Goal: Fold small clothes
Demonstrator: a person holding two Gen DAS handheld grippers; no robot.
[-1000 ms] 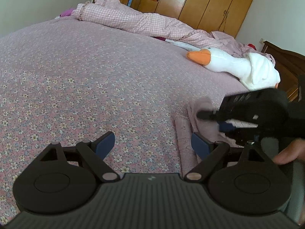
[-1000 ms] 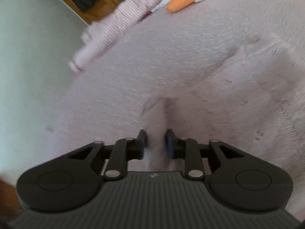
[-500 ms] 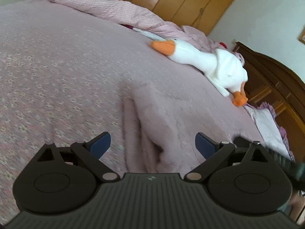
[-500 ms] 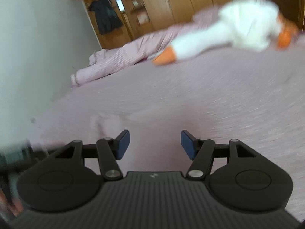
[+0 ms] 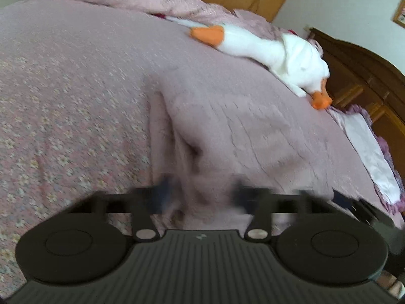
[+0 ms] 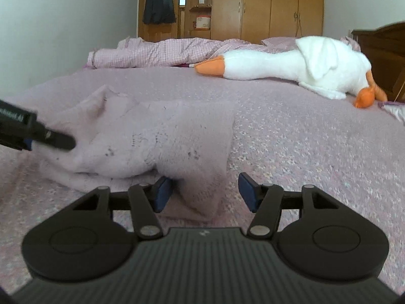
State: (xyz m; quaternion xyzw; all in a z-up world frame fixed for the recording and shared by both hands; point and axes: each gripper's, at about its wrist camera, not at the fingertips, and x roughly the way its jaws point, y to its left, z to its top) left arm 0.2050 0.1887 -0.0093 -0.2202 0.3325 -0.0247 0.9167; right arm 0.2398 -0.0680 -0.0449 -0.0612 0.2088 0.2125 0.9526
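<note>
- Right gripper: its blue-padded fingers stand apart, low over the bed; the near corner of a pale pink knitted garment lies between them, closer to the left pad, with neither pad clearly pressing it.
- Left gripper: its fingers are blurred by motion; they appear spread to either side of a raised fold of the garment, but whether they pinch the cloth cannot be told.
- In the right wrist view, the left gripper enters from the left edge, and its dark tip touches the garment's left side.
- Garment position: it lies on the flowered pink bedspread, directly ahead of both grippers and partly under them, bunched and creased rather than flat.
- Garment axis: in the right wrist view its long axis runs left to right across the bed, with a peaked, rumpled end at the left and a straighter edge at the right; in the left wrist view a fold ridge runs away from the gripper.
- Background: a white plush goose with an orange beak lies beyond the garment, well apart from it; a rumpled checked quilt lies behind, and a wooden wardrobe stands against the far wall.
</note>
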